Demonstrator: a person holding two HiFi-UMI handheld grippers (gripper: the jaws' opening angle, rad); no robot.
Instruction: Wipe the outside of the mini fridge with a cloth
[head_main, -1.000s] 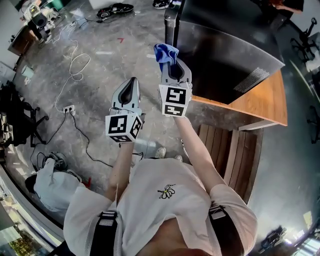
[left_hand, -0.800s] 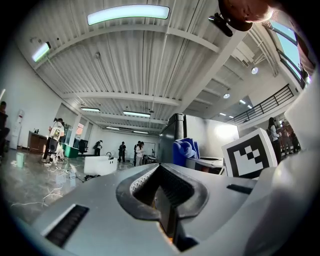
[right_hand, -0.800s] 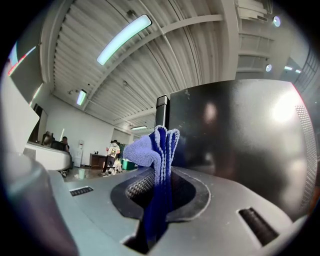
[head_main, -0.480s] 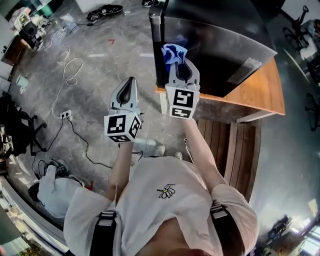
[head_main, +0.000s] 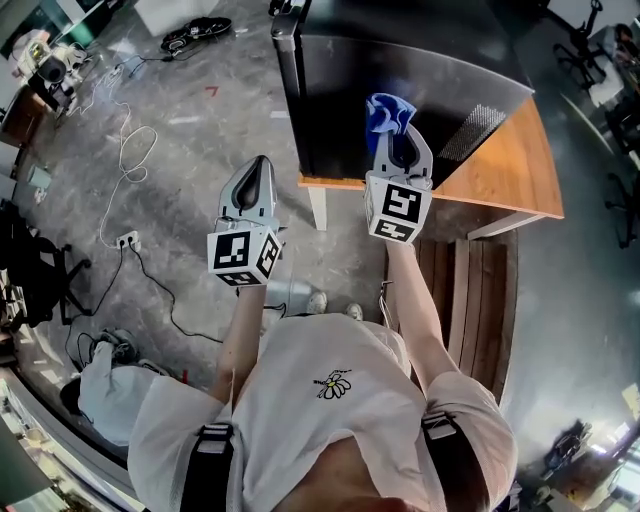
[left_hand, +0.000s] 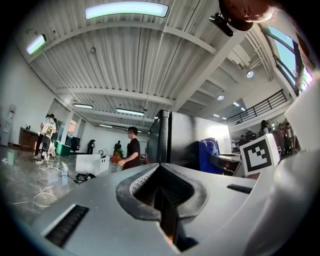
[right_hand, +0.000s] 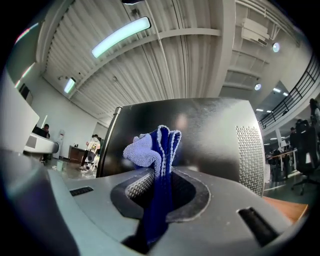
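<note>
Blue microfibre cloth (right_hand: 156, 145) is sitting pinched between the jaws of the right gripper (right_hand: 161, 192), its tuft bunching above them; likely soft, light and limp, so this mid-fold grip suits. Black mini fridge (right_hand: 210, 135) is standing just ahead on a wooden table (head_main: 515, 175). Left gripper (left_hand: 161, 200) is idling, jaws pressed together, empty.

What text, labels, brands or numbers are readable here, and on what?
No readable words or numbers in any view.
Left hand-held gripper, right hand-held gripper: cubes show square marker patterns, no letters.
Mini fridge: no brand visible.
Cloth: no tag visible.
Shirt: insect graphic, no words.
Red floor mark: too small to read.
</note>
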